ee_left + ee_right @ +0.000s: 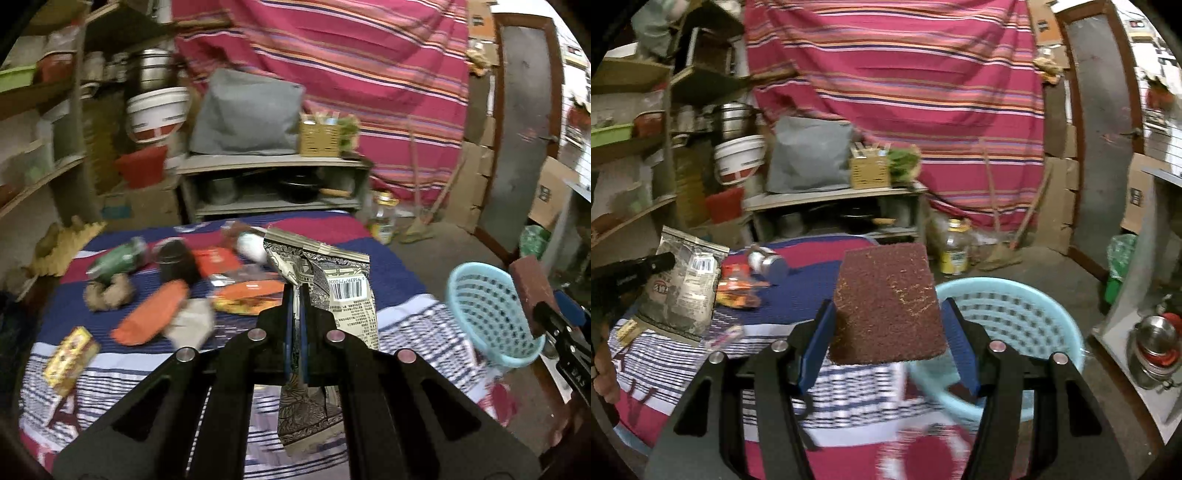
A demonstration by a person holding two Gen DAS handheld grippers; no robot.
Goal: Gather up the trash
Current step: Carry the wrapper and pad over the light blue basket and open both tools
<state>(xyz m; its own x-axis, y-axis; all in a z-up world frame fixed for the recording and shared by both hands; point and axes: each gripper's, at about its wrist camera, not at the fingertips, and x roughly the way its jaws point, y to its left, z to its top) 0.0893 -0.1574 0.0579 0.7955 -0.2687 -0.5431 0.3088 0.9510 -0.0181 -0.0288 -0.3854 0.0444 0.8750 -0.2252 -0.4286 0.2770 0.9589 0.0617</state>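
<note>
My left gripper [295, 295] is shut on a beige and black snack wrapper [334, 291] with a barcode, held above the striped table cloth [399, 273]. The wrapper also shows in the right wrist view [683, 291]. My right gripper [886, 314] is shut on a dark red scouring pad [886, 306], held just left of the light blue mesh basket [1008, 325]. The basket stands at the table's right edge in the left wrist view [491, 314], with the pad [532, 295] beside it. Orange wrappers [151, 314], a green bottle [118, 258] and a yellow box [70, 354] lie on the cloth.
A low grey shelf [273, 184] with pots stands behind the table. Wooden shelves [40, 147] with buckets are at the left. An oil bottle [955, 247] and cardboard boxes [1060, 192] sit on the floor at the right, near a metal container [1156, 350].
</note>
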